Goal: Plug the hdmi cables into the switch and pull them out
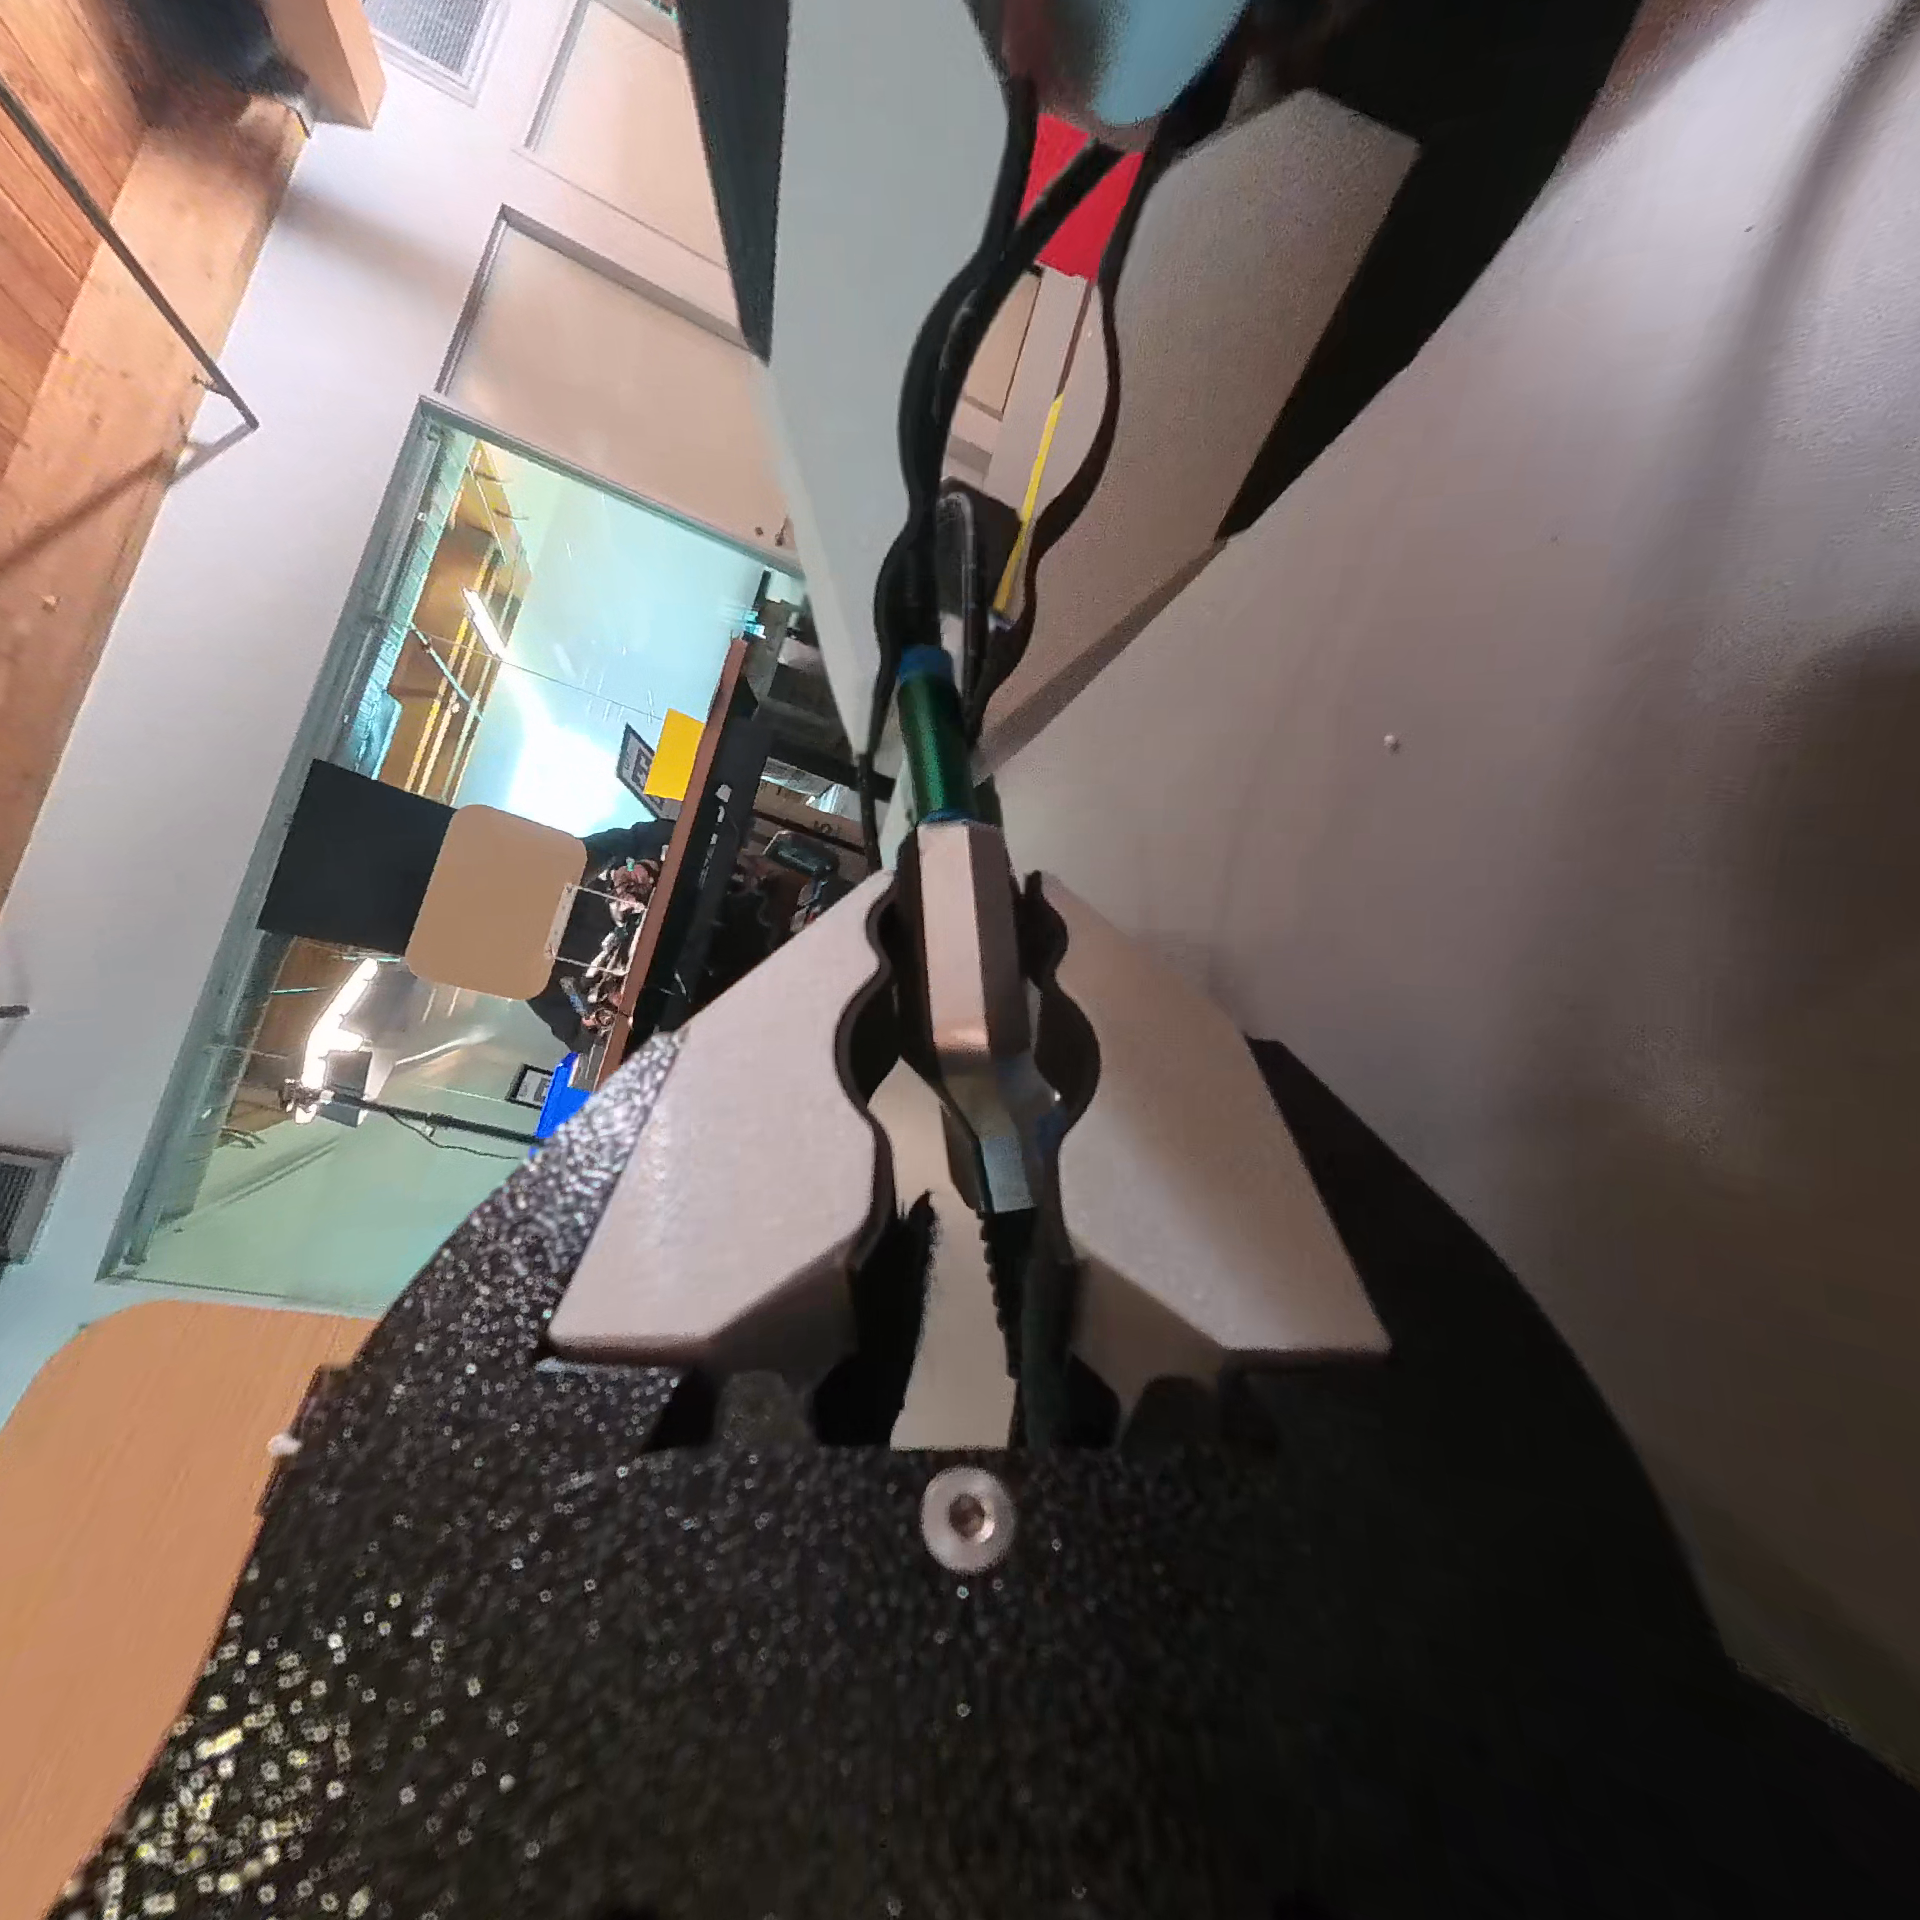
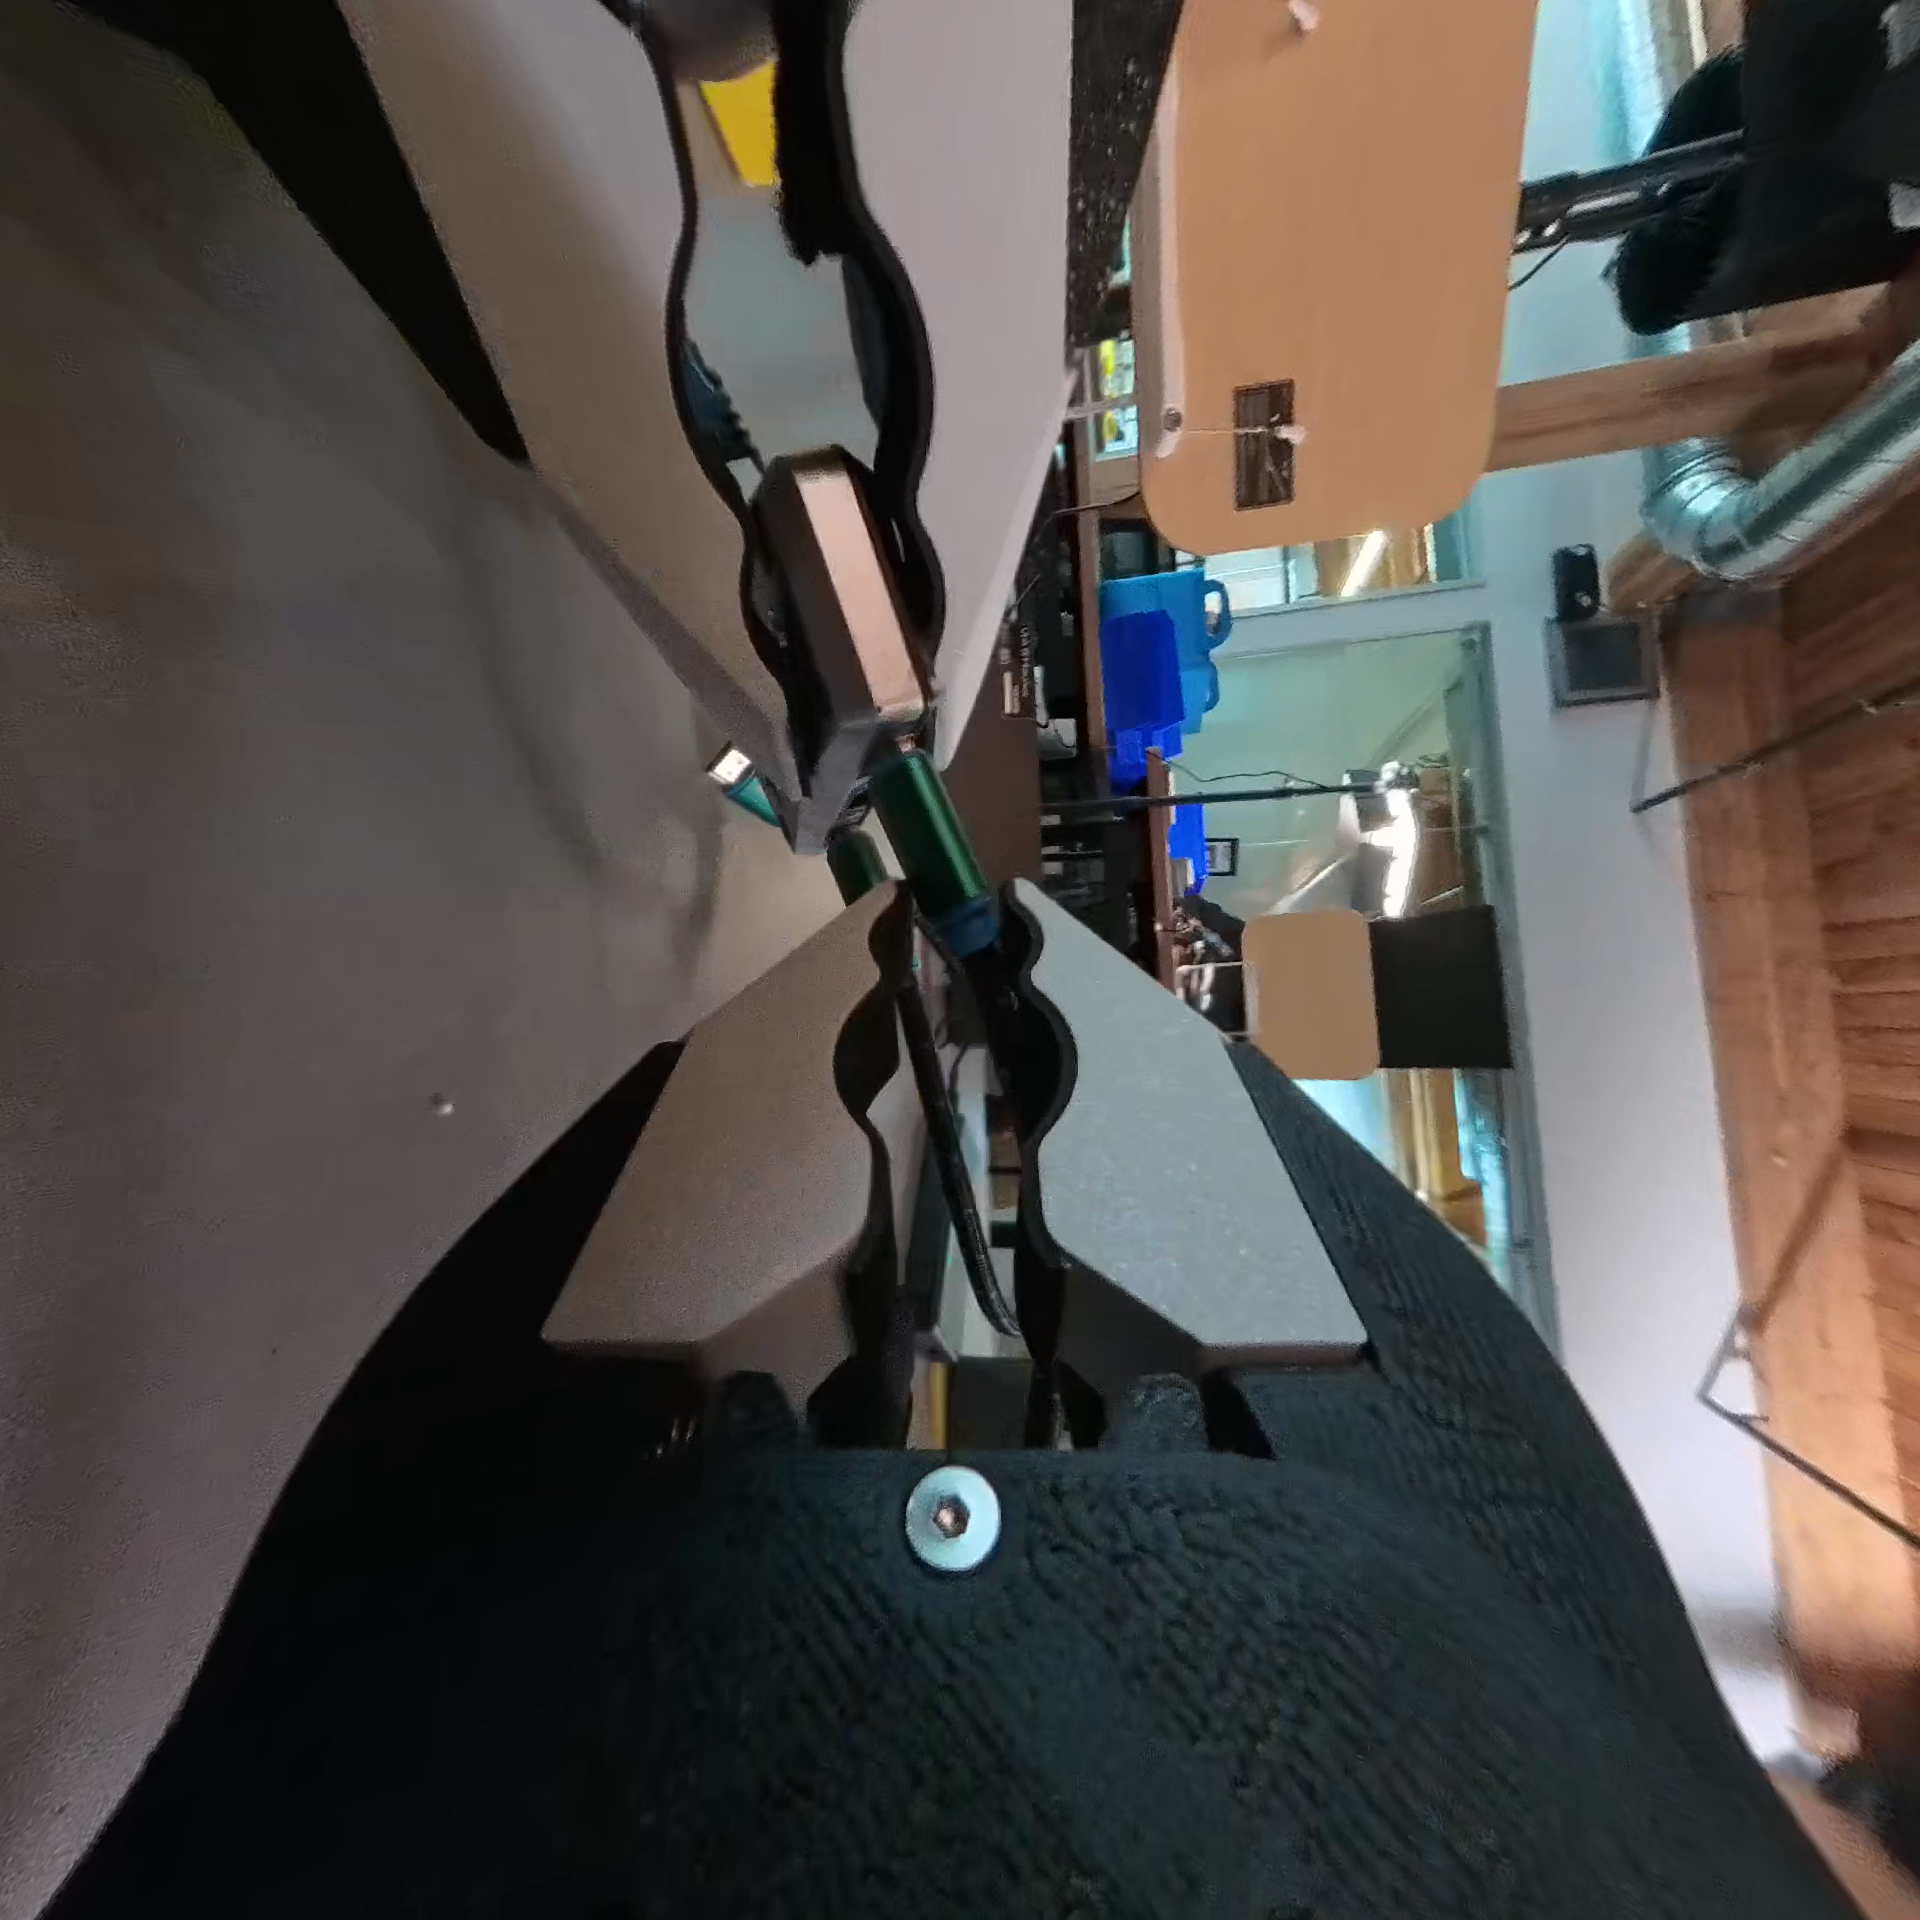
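grippers meet over the grey table (image 2: 260, 727): left gripper (image 1: 961, 904) clamps the metal hdmi switch (image 1: 961, 935); right gripper (image 2: 951, 914) pinches a green hdmi plug (image 2: 930, 831) seated in it.

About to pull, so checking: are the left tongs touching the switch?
Touching. The left wrist view shows the tongs shut on the grey switch, both fingers against its sides.

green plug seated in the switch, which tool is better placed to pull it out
Right. The right tool is closed around the green plug's cable end, while the left tool clamps the switch, steadying it.
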### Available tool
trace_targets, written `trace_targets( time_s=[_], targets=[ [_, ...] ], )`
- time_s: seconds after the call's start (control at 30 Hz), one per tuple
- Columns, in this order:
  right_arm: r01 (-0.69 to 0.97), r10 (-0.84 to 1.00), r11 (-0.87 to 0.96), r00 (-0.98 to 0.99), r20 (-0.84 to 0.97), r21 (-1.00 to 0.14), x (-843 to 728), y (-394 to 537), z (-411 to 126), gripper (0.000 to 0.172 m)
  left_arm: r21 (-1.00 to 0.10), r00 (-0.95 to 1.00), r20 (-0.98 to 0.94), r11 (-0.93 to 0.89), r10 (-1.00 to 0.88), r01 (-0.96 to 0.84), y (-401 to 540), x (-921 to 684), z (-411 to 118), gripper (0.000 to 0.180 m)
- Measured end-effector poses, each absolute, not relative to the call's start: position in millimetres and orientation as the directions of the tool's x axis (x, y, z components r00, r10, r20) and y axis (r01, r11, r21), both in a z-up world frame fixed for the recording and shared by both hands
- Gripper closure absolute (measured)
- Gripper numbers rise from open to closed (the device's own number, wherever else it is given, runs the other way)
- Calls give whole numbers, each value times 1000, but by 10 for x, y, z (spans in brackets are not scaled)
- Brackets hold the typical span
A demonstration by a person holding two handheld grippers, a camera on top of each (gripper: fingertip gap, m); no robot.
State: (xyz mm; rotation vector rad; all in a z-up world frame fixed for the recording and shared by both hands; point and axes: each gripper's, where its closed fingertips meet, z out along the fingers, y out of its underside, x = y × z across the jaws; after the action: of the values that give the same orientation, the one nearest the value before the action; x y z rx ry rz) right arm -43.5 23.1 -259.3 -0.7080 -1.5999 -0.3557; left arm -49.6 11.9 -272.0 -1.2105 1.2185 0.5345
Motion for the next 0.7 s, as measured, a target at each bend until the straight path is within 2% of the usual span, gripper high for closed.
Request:
trace_targets(
  time_s=[0.1, 0.13, 0.23, 0.3, 0.37, 0.47, 0.7],
  targets=[
    [660, 294, 719, -9, 956, -215, -366, 298, -2620, 158, -465, 379, -881, 370, -283, -804, 104, -418, -2646, 158],
    [674, 299, 705, 0, 954, -221, -327, 343, -2607, 159, -508, 423, -860, 399, -286, -763, 69, -363, -2533, 151],
    [695, 306, 666, 76, 949, -270, -180, 473, -2426, 159, -758, 586, -651, 462, -483, -461, -139, -89, -2007, 115],
    [697, 290, 649, 145, 946, -306, -53, 552, -2183, 159, -836, 667, -522, 471, -531, -280, -237, -85, -1539, 100],
    [689, 283, 632, 220, 933, -354, 112, 626, -1891, 160, -853, 710, -448, 497, -543, -159, -378, -149, -1163, 98],
    [681, 249, 613, 315, 916, -401, 434, 727, -1423, 159, -821, 754, -424, 564, -502, -86, -598, -292, -804, 103],
    [700, 81, 589, 448, 890, -405, 1329, 900, -277, 159, -804, 822, -428, 574, -377, -155, -589, -551, -657, 109]
  ],
)
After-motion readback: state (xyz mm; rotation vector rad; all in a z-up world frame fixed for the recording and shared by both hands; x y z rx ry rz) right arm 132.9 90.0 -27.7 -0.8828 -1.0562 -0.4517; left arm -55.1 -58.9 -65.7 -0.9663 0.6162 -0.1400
